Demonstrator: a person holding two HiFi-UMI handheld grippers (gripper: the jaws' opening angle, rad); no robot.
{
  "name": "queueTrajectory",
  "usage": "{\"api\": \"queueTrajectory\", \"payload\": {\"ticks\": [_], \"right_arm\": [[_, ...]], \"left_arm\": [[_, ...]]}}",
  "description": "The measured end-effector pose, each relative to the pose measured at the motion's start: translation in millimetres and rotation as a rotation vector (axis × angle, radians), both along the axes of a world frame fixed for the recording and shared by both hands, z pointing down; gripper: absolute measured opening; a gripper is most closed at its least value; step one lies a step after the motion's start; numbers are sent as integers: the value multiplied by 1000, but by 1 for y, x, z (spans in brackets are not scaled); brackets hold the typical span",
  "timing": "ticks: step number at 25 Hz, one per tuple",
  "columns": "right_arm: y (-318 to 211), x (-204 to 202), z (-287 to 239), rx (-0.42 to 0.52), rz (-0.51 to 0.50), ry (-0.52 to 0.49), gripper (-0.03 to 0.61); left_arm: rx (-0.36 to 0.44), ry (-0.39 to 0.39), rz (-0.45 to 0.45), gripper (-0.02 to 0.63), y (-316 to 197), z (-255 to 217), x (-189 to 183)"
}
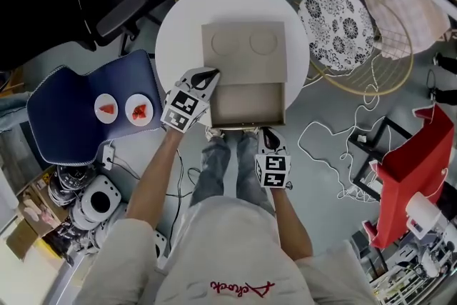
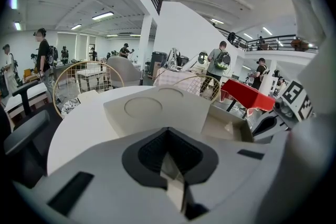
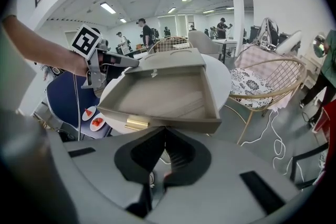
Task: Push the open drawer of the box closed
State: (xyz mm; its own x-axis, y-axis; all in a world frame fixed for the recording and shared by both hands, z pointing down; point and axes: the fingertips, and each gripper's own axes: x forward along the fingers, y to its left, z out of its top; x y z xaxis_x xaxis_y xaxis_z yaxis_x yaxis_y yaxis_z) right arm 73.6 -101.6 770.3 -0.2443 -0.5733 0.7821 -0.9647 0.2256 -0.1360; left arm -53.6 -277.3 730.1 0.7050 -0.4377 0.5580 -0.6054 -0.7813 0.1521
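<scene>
A beige box with two round dents in its top stands on a round white table. Its drawer is pulled out toward me, empty, with a brass handle on its front. My left gripper is shut, its tip at the box's front left corner beside the drawer's left wall. The box and drawer lie just ahead in the left gripper view. Shut as well, my right gripper sits just in front of the drawer's front panel, right of the handle.
A blue chair on the left holds two small plates of red food. Wire chairs with patterned cushions stand right of and behind the table. Cables and a red object lie on the floor at right. People stand far off.
</scene>
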Motion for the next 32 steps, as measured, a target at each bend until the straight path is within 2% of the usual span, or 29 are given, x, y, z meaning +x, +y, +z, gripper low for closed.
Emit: {"api": "queueTrajectory", "payload": {"ticks": [15, 32], "right_arm": [[-13, 5, 0, -11, -3, 11, 16], [-65, 4, -4, 45, -35, 1, 15]], "left_arm": [[-36, -13, 32, 11, 1, -3, 1], [-55, 1, 55, 11, -1, 0, 1]]}}
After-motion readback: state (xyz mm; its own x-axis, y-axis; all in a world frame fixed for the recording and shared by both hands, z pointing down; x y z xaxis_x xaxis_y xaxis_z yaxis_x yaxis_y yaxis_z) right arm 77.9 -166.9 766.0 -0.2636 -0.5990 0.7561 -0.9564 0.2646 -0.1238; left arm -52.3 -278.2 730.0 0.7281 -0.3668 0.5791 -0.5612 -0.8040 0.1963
